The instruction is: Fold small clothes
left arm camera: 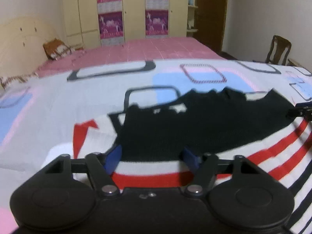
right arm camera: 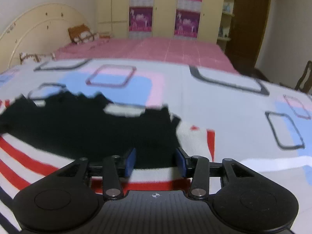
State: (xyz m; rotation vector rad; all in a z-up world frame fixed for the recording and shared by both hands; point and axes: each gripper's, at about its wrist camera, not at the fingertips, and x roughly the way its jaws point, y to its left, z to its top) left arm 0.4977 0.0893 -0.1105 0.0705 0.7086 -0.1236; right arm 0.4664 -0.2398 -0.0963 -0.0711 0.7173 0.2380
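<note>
Blue pads (left arm camera: 115,157) of the left claw (left arm camera: 153,156) are spread wide, with the striped hem of the sweater (left arm camera: 175,128) lying between and just beneath them — nothing is gripped yet. Much the same is seen on the other side: the right claw (right arm camera: 155,160) is held released, its blue pads (right arm camera: 130,161) apart over the white-and-red band, with the dark panel just ahead. The garment is spread flat on the bedspread (left arm camera: 58,101), stretching forward from both claws toward the far pink blanket (left arm camera: 156,48), a sleeve (right arm camera: 197,140) pushed out ahead and to the right of the right claw.

A hem pick-up is judged to be the step in hand. It would be done best if both claws were lowered evenly so that only the knit edge, not the bedspread under it, is pinched — and closed at matching points along the hem. The fold should then be carried forward level, so that the stripes are kept square. Motion blur leaves the contact uncertain.
</note>
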